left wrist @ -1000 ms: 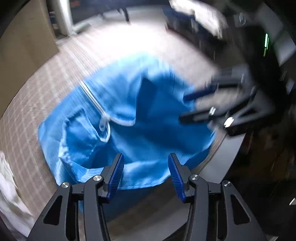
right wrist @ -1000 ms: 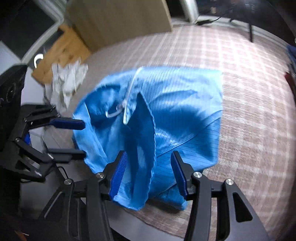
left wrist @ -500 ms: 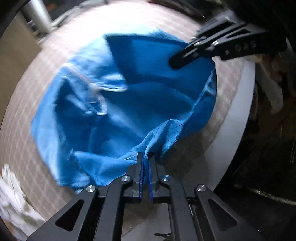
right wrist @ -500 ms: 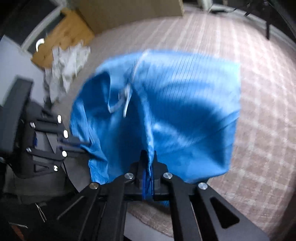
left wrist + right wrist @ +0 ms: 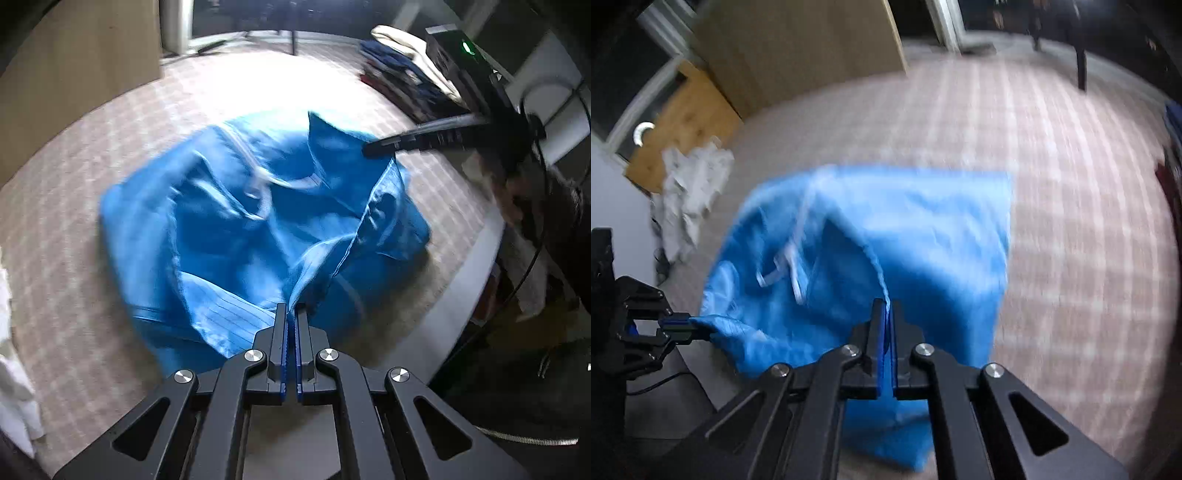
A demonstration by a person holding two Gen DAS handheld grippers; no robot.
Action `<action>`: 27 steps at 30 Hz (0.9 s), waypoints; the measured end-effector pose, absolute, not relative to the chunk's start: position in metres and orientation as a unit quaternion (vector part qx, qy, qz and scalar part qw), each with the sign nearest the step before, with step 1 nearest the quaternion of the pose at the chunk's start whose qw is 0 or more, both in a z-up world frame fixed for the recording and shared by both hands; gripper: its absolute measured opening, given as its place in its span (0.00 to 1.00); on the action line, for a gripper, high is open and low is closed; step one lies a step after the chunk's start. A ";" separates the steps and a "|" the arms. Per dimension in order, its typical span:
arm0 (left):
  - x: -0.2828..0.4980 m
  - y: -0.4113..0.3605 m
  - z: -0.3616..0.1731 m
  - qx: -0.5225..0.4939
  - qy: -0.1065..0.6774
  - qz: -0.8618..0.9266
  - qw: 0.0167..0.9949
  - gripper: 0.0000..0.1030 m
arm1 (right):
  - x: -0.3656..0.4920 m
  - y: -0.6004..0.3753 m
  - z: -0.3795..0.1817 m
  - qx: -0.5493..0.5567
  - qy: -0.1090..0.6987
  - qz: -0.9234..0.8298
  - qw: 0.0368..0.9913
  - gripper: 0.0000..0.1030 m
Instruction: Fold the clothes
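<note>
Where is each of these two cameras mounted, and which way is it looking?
Left wrist view: sits on the left claw, looking steeply down its fingers at the blue garment it pinches; the right claw and a hand show at right.
Right wrist view: sits on the right claw, aimed down at the same garment; the left claw shows at left.
Shared: garment, checked tablecloth, both claws.

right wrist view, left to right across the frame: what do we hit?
left gripper, shut on the cloth's left corner → crumpled white cloth → blue garment, with the right gripper shut on its near edge → bare checked tablecloth.
</note>
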State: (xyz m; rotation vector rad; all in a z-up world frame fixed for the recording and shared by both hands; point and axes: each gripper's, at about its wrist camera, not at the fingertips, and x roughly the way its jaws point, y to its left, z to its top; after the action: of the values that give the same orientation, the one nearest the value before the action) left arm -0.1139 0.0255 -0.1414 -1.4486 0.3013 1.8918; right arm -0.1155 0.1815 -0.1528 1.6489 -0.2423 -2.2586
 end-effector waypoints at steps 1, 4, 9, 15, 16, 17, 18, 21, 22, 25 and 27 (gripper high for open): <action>-0.112 0.029 -0.142 -0.562 0.118 0.731 0.368 0.02 | -0.112 0.185 -0.147 0.587 -0.101 -0.788 0.154 0.10; -0.107 0.039 -0.142 -0.559 0.125 0.725 0.383 0.02 | -0.101 0.181 -0.126 0.615 -0.126 -0.768 0.126 0.37; -0.091 0.049 -0.132 -0.537 0.150 0.715 0.421 0.02 | -0.086 0.159 -0.123 0.666 -0.115 -0.727 0.122 0.44; -0.089 0.041 -0.132 -0.525 0.160 0.712 0.438 0.02 | -0.082 0.140 -0.149 0.724 -0.099 -0.676 0.095 0.43; -0.090 0.039 -0.132 -0.523 0.161 0.712 0.440 0.02 | -0.080 0.140 -0.156 0.734 -0.111 -0.663 0.098 0.32; -0.090 0.037 -0.132 -0.522 0.162 0.713 0.440 0.02 | -0.076 0.142 -0.164 0.740 -0.141 -0.648 0.110 0.18; -0.091 0.035 -0.132 -0.521 0.162 0.714 0.438 0.02 | -0.073 0.143 -0.169 0.741 -0.168 -0.639 0.120 0.02; -0.094 0.024 -0.132 -0.521 0.149 0.719 0.436 0.02 | -0.066 0.154 -0.164 0.681 -0.254 -0.667 0.162 0.01; -0.095 0.019 -0.132 -0.522 0.140 0.720 0.435 0.02 | -0.064 0.158 -0.159 0.654 -0.279 -0.682 0.175 0.01; -0.100 0.004 -0.134 -0.525 0.117 0.725 0.430 0.02 | -0.056 0.182 -0.156 0.555 -0.391 -0.709 0.192 0.01; -0.101 -0.001 -0.136 -0.528 0.110 0.725 0.429 0.02 | -0.050 0.199 -0.155 0.480 -0.465 -0.717 0.199 0.01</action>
State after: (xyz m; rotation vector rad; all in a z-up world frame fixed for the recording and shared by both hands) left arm -0.1014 -0.0013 -0.1361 -1.3171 0.2747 1.8107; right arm -0.0495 0.1990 -0.1553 1.3436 -1.3000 -2.0040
